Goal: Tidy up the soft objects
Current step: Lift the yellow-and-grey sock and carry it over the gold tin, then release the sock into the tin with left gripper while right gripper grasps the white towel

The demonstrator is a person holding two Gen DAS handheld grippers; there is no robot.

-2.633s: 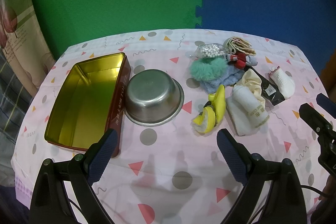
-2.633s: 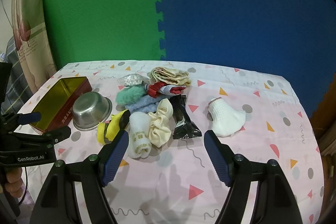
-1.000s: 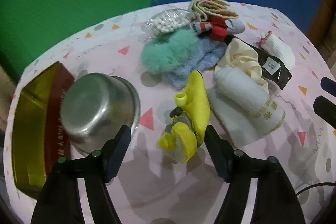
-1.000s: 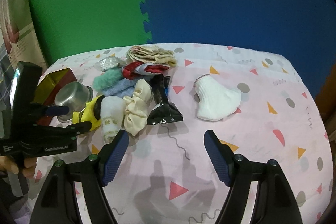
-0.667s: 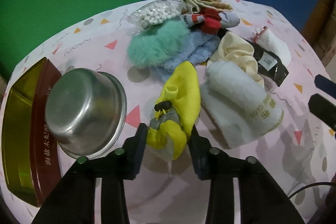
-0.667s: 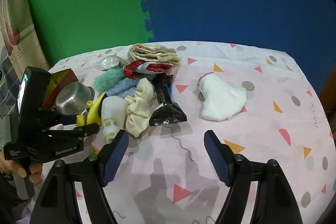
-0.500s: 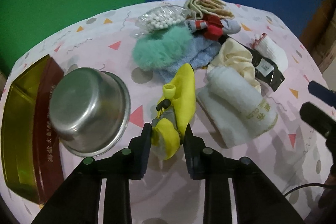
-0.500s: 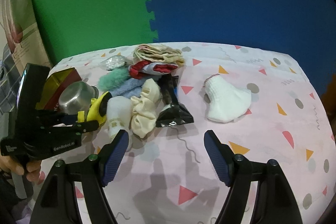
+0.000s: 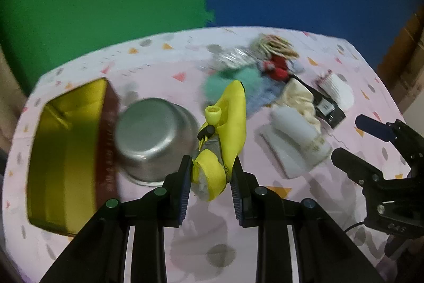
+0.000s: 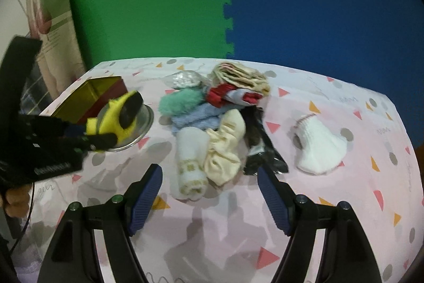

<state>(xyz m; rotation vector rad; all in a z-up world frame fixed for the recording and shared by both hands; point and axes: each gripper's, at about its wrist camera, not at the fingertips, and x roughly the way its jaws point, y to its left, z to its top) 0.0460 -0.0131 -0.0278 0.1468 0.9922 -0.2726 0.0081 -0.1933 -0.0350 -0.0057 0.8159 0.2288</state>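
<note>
Yellow toy (image 9: 228, 123) sits pinched by its lower end in my left tongs (image 9: 210, 177), low centre of the left wrist frame, lifted off the surface (image 9: 159, 65); gripping the end lets the rest hang free for dropping. Just left of it stand the steel bowl (image 9: 153, 134) and the open gold tin (image 9: 63, 150), likely its home. My right tongs (image 10: 209, 184) are spread and empty, over bare cloth below the towel roll (image 10: 189, 163) and the pile.

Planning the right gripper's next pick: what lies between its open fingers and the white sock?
Right wrist view: only bare tablecloth between the right gripper and the white sock.
</note>
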